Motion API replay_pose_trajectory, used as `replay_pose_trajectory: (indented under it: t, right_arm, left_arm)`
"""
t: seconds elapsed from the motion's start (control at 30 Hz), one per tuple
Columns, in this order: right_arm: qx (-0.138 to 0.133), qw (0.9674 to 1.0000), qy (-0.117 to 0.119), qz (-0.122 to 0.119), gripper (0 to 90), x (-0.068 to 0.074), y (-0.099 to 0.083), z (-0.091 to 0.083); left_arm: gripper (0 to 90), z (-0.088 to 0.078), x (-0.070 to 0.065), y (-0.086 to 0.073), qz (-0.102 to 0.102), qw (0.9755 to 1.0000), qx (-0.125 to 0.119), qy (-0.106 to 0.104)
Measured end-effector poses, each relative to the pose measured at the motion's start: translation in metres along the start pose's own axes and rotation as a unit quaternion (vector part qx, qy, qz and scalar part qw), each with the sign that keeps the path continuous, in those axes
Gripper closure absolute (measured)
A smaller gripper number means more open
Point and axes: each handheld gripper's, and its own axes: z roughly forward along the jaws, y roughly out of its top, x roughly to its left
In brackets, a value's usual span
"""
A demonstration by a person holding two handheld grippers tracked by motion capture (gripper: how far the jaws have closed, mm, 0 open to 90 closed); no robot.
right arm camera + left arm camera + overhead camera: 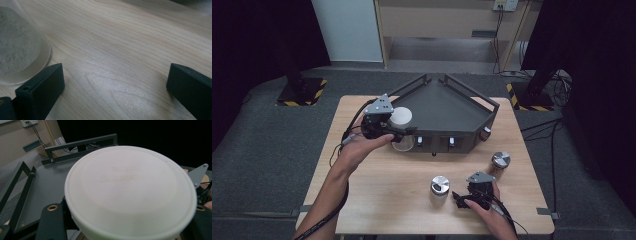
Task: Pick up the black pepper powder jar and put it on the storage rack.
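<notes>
The left gripper (398,134) is clamped on the white-lidded jar (401,117); the jar could clip the tray's rim (447,131) going in; the right gripper (460,199) rests open, empty

Lab, black curtains (257,40), hazard-taped stands (302,90), grey carpet (262,150)

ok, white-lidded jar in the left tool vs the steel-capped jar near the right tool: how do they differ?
The white-lidded clear jar has a plain white plastic lid; the steel-capped clear jar has a shiny metal cap with a dark opening. The white-lidded jar is gripped by the left tool at the front edge of the grey angular rack; the steel-capped jar stands free on the wooden table, beside the open right tool. Both are upright, with clear bodies.
</notes>
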Motion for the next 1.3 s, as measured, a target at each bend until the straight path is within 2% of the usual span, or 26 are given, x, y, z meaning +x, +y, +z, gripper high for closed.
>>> replay_pose_trajectory:
  t: [0.3, 0.47, 0.67, 1.3]
  right_arm:
    - [0.0, 1.0, 0.0, 0.001, 1.6, 0.0, 0.0, 0.0]
    - [0.0, 1.0, 0.0, 0.0, 1.6, 0.0, 0.0, 0.0]
    - [0.0, 1.0, 0.0, 0.001, 1.6, 0.0, 0.0, 0.0]
    - [0.0, 1.0, 0.0, -0.002, 1.6, 0.0, 0.0, 0.0]
  left_arm:
    - [33.1, 0.007, 0.012, 0.009, -0.003, 1.0, -0.004, -0.003]
    - [33.1, 0.013, 0.022, 0.019, -0.003, 1.0, -0.005, -0.001]
    - [33.1, 0.018, 0.03, 0.021, -0.009, 0.9999, -0.013, 0.0]
    - [33.1, 0.045, 0.062, 0.031, -0.019, 0.9995, -0.009, 0.022]
